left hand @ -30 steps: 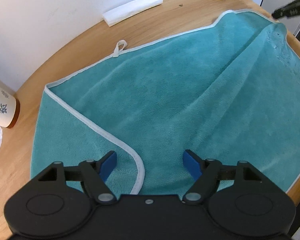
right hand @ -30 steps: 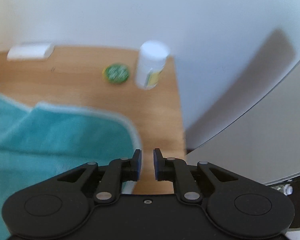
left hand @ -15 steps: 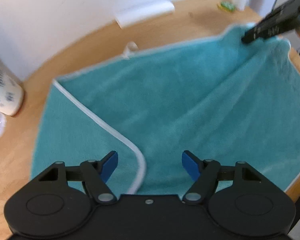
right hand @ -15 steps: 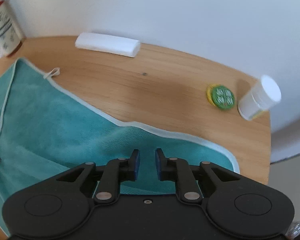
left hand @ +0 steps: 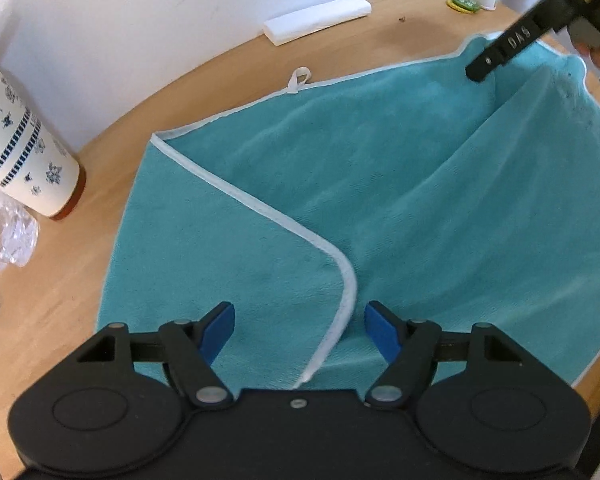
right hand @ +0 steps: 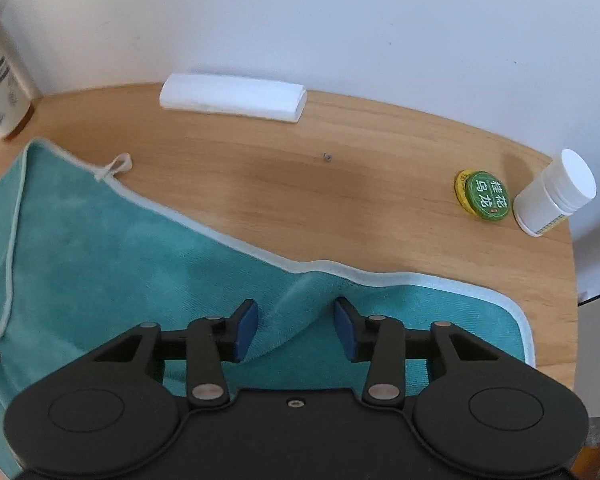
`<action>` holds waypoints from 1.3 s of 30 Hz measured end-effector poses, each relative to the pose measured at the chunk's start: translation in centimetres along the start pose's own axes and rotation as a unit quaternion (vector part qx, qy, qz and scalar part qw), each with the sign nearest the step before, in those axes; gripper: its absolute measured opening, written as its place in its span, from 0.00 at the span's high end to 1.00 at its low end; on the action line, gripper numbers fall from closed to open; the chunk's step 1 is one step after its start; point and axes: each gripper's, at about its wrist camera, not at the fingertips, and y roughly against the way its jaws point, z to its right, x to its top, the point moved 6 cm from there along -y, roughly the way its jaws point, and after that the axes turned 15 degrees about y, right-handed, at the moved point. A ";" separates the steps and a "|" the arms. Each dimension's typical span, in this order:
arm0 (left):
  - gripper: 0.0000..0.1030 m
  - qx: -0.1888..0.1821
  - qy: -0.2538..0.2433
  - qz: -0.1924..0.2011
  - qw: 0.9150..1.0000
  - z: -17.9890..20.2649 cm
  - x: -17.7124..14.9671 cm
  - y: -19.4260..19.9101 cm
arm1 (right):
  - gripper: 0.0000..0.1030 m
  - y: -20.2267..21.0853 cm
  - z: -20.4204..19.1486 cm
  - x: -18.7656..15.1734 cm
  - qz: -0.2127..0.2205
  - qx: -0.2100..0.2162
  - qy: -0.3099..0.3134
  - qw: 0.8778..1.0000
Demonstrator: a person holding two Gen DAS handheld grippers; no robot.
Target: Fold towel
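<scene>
Both grippers gape empty over the teal towel (left hand: 380, 184): left gripper (left hand: 299, 330) should pinch the white hem (left hand: 332, 256) squarely, right gripper (right hand: 296, 326) the raised ridge (right hand: 300, 292).

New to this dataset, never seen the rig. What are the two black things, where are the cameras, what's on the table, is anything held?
There is no robot arm. A person holds a two-finger claw in each hand, and a fisheye camera on each looks forward along its fingers.

In the left wrist view, the left claw is open, its blue pads on either side of the white-trimmed edge of the teal towel, gripping nothing. The black bar at top right there is the right claw.

In the right wrist view, the right claw is also open, over a raised ridge of the towel near its far edge.

The towel lies on a wooden table, one side turned over on itself. Also there: a folded white cloth, a green tin, a white bottle and a patterned cup.

Nothing is held.
</scene>
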 end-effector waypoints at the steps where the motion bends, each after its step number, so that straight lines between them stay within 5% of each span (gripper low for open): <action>1: 0.31 -0.003 0.004 0.004 1.000 -0.2 0.1 -0.1 | 0.60 -0.1 0.2 0.3 0.001 -0.002 -0.002 1.000; 3: 0.34 -0.005 0.017 0.007 1.000 -0.5 0.4 -0.2 | 0.60 -0.6 0.8 1.1 0.004 -0.006 -0.001 1.000; 10: 0.79 0.003 0.089 0.005 0.996 -2.6 1.4 -0.7 | 0.57 -1.8 1.7 3.8 0.020 -0.013 0.002 1.000; 13: 0.85 -0.001 0.100 0.002 0.995 -3.0 1.6 -0.8 | 0.57 -1.1 1.9 4.2 0.022 -0.023 0.005 0.999; 20: 0.88 -0.017 0.143 0.013 0.989 -4.9 2.0 -0.1 | 0.59 2.7 0.7 2.1 0.045 -0.014 0.012 0.999; 21: 0.88 -0.016 0.150 0.016 0.988 -5.3 2.1 -0.1 | 0.86 2.4 0.4 1.6 0.039 -0.018 0.017 0.999; 22: 0.88 -0.014 0.157 0.018 0.987 -5.7 2.3 0.0 | 0.98 1.7 0.0 1.2 0.018 -0.022 0.025 0.999; 27: 0.88 -0.010 0.195 0.034 0.980 -8.7 3.2 1.0 | 0.98 -0.1 -0.5 1.0 -0.002 -0.007 0.003 1.000; 39: 0.90 0.011 0.266 0.056 0.962 -14.6 3.1 3.1 | 0.93 -0.3 -0.3 4.0 0.001 -0.062 0.040 0.997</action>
